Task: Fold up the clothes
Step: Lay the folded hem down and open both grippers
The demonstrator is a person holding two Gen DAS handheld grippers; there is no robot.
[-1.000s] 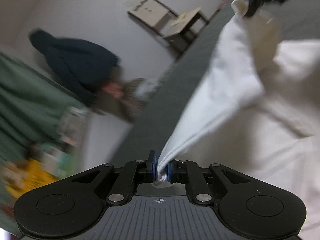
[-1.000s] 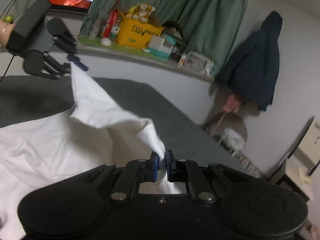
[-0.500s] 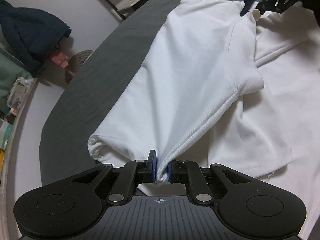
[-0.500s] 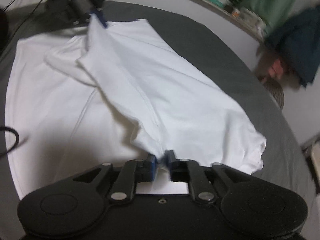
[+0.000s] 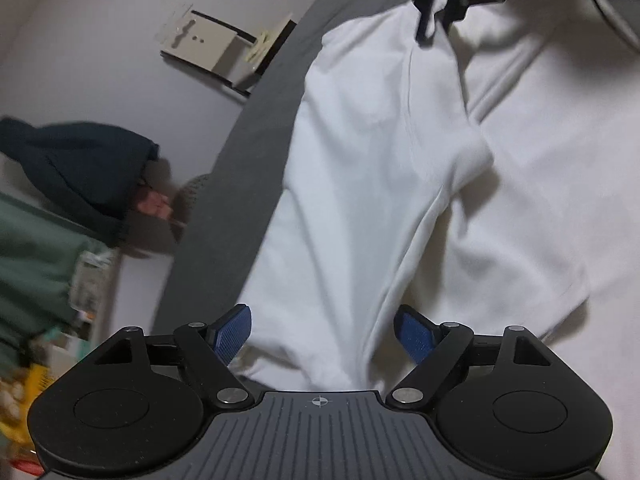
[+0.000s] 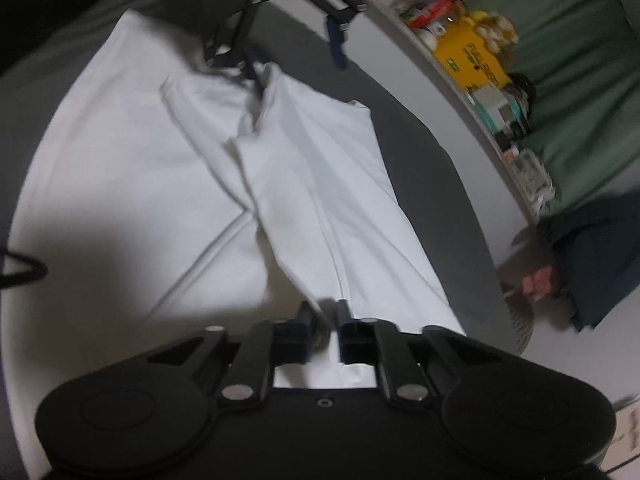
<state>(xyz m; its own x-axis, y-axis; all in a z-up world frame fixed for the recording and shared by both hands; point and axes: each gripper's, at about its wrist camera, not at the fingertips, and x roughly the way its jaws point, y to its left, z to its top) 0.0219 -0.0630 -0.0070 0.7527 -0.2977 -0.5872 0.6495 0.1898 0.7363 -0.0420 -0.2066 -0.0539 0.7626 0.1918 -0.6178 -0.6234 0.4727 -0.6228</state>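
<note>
A white shirt (image 5: 360,200) lies spread on a dark grey surface (image 5: 240,168), one side folded over as a long flap (image 6: 320,184). My left gripper (image 5: 325,336) sits low at the flap's near end. Its jaws are opening wide, and the cloth lies loose between the blue pads (image 5: 234,334) without being pressed. From the right wrist it shows at the far end of the flap (image 6: 294,54). My right gripper (image 6: 324,330) is at the opposite end, jaws closing and nearly together. The shirt lies flat beneath them. It shows small at the top of the left wrist view (image 5: 438,24).
The grey surface (image 6: 420,152) ends just beyond the shirt's folded side. A dark blue jacket (image 5: 68,164) hangs on the wall past it. A ledge holds a yellow box (image 6: 476,60) before a green curtain (image 6: 580,80). A black cable (image 6: 24,272) loops in at left.
Both grippers came down from holding the shirt's side aloft and laid it across the shirt. The left gripper let go and spread wide. The right gripper loosened from its corner.
</note>
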